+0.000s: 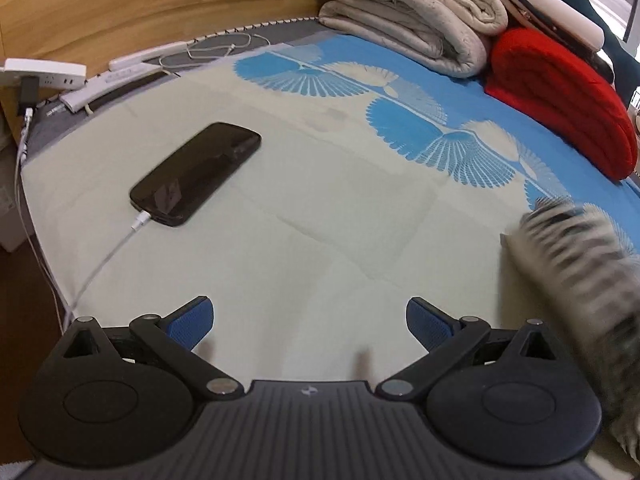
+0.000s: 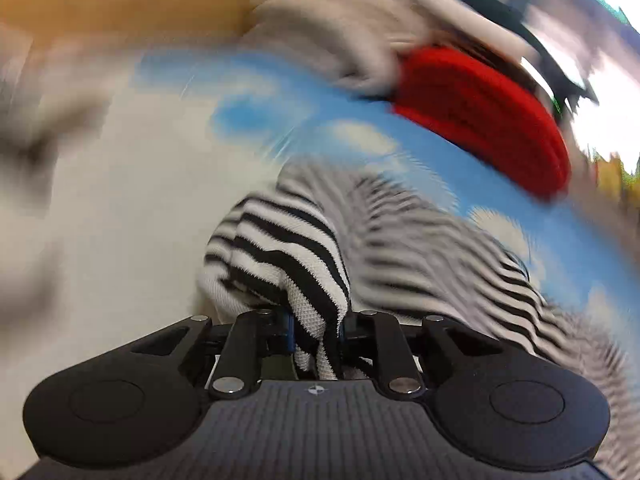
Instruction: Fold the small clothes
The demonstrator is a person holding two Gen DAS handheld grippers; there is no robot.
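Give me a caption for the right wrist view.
Right gripper clamps striped garment above bedsheet, red blanket behind.

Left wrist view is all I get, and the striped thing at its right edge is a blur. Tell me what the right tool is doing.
Observer: The right tool is shut on a black-and-white striped garment, with cloth bunched between its fingers.
Operator: Say how the garment lies.
Observer: It trails off to the right over the blue-patterned sheet.
Operator: Report what lies beyond it.
Observer: A folded red cloth sits further back; the rest is motion-blurred.
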